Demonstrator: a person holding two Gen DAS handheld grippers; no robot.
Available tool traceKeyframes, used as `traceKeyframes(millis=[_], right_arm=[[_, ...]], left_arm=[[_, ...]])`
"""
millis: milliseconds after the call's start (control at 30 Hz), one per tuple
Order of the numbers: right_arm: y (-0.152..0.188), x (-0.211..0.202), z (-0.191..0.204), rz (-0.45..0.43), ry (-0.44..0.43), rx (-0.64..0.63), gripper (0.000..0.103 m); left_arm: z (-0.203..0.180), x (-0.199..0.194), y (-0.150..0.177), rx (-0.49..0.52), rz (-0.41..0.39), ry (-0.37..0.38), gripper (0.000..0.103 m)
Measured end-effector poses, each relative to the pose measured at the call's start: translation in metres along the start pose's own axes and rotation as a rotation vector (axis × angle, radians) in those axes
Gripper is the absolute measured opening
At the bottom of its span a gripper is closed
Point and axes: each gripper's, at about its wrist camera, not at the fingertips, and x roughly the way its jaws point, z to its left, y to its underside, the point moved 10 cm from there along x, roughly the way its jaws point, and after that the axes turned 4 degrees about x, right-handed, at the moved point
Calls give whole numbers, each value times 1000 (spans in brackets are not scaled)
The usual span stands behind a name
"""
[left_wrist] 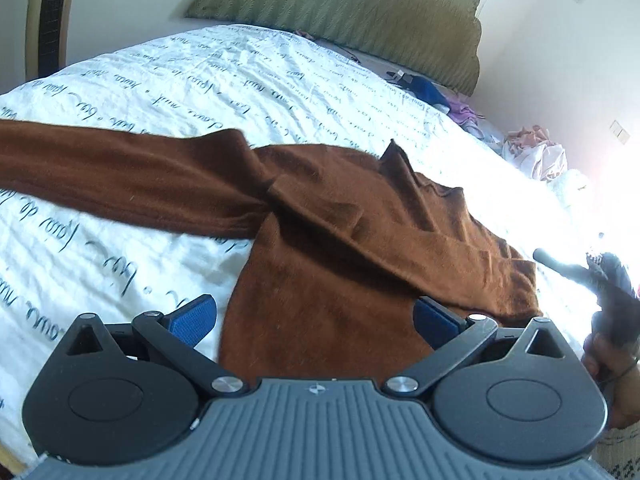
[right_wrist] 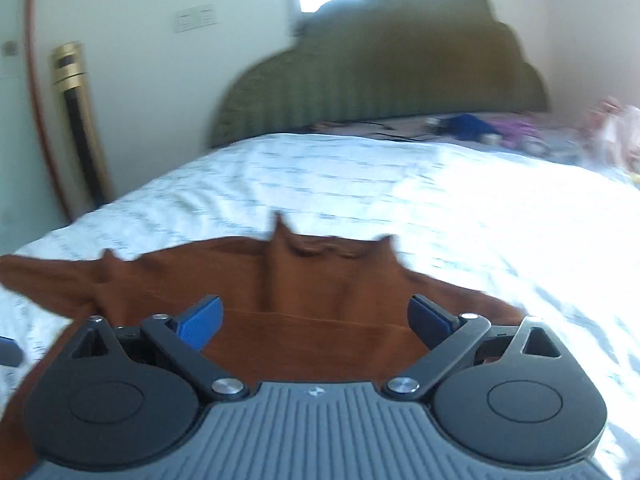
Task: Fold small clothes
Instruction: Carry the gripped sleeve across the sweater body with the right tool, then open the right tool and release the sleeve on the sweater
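My left hand-held gripper (left_wrist: 316, 318) is released, jaws wide over the near hem of the brown sweater (left_wrist: 320, 248). My right hand-held gripper (right_wrist: 314, 322) is likewise released, nothing between its pads. The sweater lies flat on the bed (left_wrist: 168, 80), one sleeve stretched left; green headboard (left_wrist: 360, 12) stands far.

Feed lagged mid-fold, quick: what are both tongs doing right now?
Left tongs: open, holding nothing, above the brown sweater.
Right tongs: open, nothing gripped, sweater below.
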Motion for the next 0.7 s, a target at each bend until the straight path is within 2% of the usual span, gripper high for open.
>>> traceKeyframes(millis=[67, 100, 200, 267, 300, 333, 367, 400, 467, 500, 567, 700], right_arm=[[-1, -8, -52, 3, 77, 89, 74], [2, -9, -75, 12, 100, 121, 74], [8, 4, -110, 45, 35, 248, 74], [10, 15, -119, 45, -40, 330, 74], [9, 24, -121, 50, -38, 332, 69], [9, 31, -123, 56, -31, 326, 63], [10, 42, -124, 78, -45, 335, 48], [12, 50, -126, 101, -58, 347, 27], [15, 59, -126, 123, -48, 321, 5], [15, 60, -123, 126, -65, 309, 4], [9, 53, -122, 106, -9, 230, 3], [-5, 46, -138, 80, 65, 182, 0]], left_arm=[[-14, 9, -18, 10, -6, 37, 103], [-20, 14, -26, 19, -11, 48, 103], [-41, 34, -47, 98, -51, 74, 103], [-49, 56, -55, 139, -58, 55, 103], [-49, 69, -57, 148, -51, 43, 103], [-48, 82, -57, 152, -37, 33, 103], [-45, 98, -55, 147, -2, 15, 103], [-41, 110, -52, 132, 33, -4, 103], [-30, 125, -47, 101, 73, -12, 103], [-26, 126, -46, 108, 71, -30, 103], [-25, 123, -44, 155, 63, -55, 103], [-20, 126, -37, 212, 67, -98, 103]])
